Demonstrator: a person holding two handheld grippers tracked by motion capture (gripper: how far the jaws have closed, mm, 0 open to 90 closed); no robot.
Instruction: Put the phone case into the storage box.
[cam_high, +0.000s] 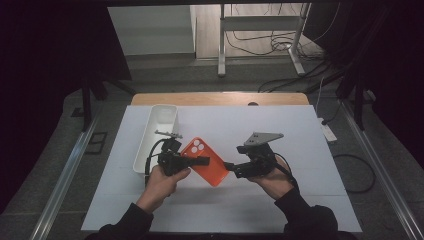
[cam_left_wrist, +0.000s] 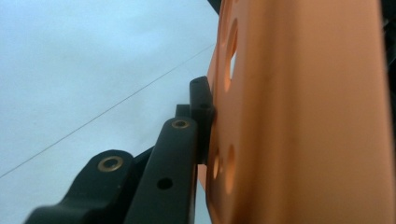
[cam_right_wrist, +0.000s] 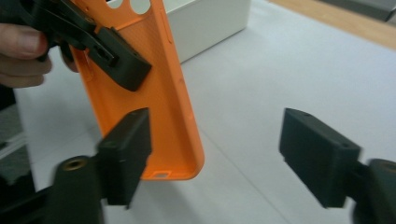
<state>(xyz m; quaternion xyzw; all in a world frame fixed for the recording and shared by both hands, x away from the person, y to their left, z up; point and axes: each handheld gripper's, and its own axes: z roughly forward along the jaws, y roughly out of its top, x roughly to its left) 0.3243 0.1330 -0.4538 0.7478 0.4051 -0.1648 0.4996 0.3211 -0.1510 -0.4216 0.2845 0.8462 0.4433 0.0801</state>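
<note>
Orange phone case (cam_high: 207, 161) clamped by left hand-held gripper (cam_high: 196, 161); right hand-held gripper (cam_right_wrist: 215, 154) open, empty.

You are clamping the orange phone case (cam_high: 206, 161) in your left gripper (cam_high: 202, 161), just right of the white bin (cam_high: 156, 135). Your right gripper (cam_high: 229, 166) is sitting at the case's right edge, farther from the bin, jaw state unclear.

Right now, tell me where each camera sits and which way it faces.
High view: above the person's side, looking forward and down at the white table; forearms, both hands show.
Left gripper view: rides the left claw, clamped on the orange phone case.
Right gripper view: behind the open right claw, facing that case and white bin.
All share the case.
</note>
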